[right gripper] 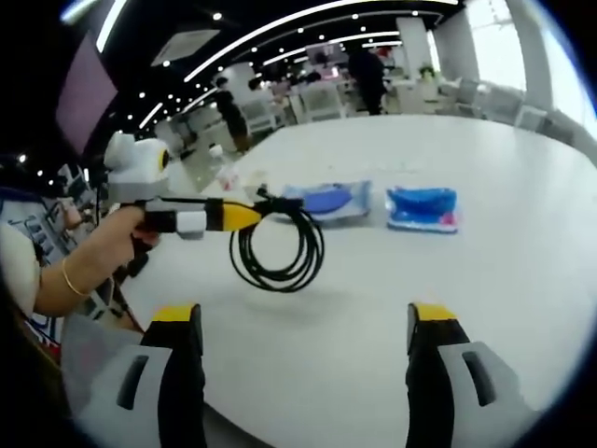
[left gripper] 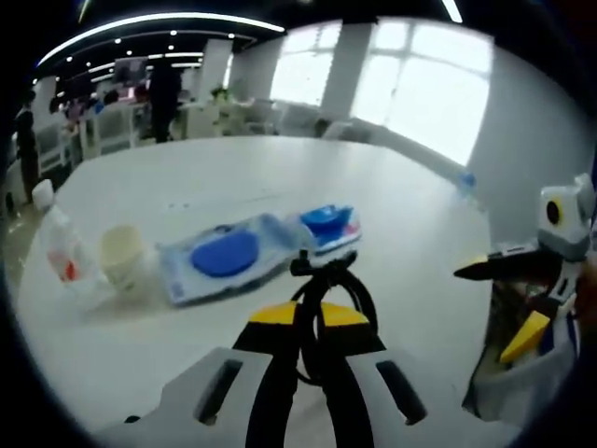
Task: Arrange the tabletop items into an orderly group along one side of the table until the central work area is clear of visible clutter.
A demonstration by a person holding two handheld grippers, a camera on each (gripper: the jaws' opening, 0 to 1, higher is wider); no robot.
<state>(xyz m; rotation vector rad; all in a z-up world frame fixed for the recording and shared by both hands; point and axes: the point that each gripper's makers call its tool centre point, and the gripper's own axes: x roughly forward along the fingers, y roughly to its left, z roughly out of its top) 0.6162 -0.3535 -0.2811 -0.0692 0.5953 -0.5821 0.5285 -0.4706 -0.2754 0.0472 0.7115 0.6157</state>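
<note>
My left gripper (left gripper: 308, 315) is shut on a coiled black cable (left gripper: 328, 285), which it holds up in front of the camera. In the right gripper view the left gripper (right gripper: 244, 217), in a person's hand, holds the cable (right gripper: 280, 250) hanging above the white table (right gripper: 504, 280). My right gripper (right gripper: 303, 322) is open with nothing between its jaws. It enters the left gripper view from the right (left gripper: 511, 301). On the table lie a wet-wipes pack with a blue lid (left gripper: 224, 254) (right gripper: 326, 201) and a smaller blue pack (left gripper: 328, 224) (right gripper: 422, 207).
A paper cup (left gripper: 124, 257) and a clear plastic bottle (left gripper: 61, 245) stand left of the wipes pack. The table (left gripper: 401, 187) stretches bare beyond the packs. Chairs, desks and standing people fill the far room. A grey bag-like thing (left gripper: 513, 383) sits at the table's near right edge.
</note>
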